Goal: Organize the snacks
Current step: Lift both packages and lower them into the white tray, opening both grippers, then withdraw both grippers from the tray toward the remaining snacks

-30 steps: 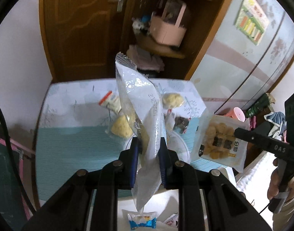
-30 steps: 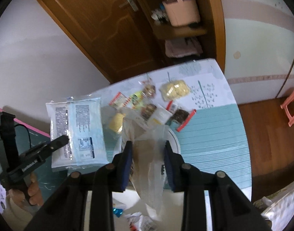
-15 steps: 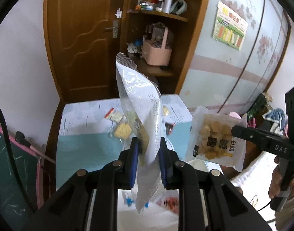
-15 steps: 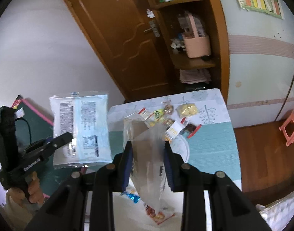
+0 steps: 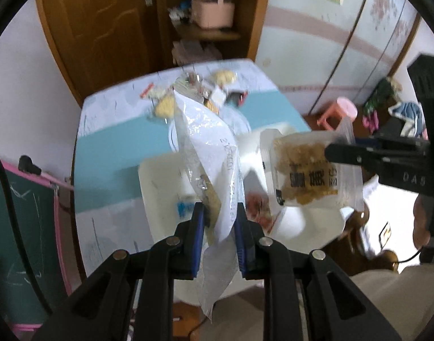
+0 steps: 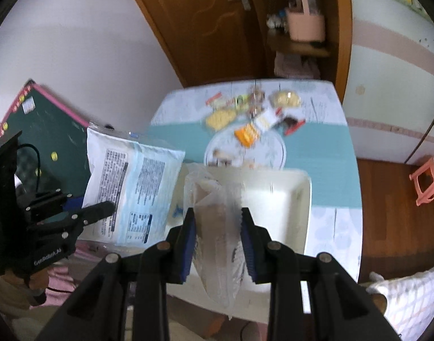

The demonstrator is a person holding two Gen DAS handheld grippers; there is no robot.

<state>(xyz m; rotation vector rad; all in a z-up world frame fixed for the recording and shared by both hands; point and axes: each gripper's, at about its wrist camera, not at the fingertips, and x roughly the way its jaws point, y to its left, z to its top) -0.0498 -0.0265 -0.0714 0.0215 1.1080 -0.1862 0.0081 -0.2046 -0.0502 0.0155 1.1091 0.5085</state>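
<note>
So both tongs are gripping packets up in the air over the white bin (image 6: 299, 199). The left tongs (image 5: 218, 221) are pinching a white-and-blue packet (image 5: 214, 147) that's sticking up past the pads, its lower end drooping between the arms. The right tongs (image 6: 217, 227) are clamping a clear packet (image 6: 217, 216) of brownish snacks, label too blurry to read. Beyond the bin, more snacks (image 6: 245, 113) are lying on the table (image 6: 330, 147) around a plate (image 6: 276, 153), all smeared. The bin's contents are mostly hidden.
</note>
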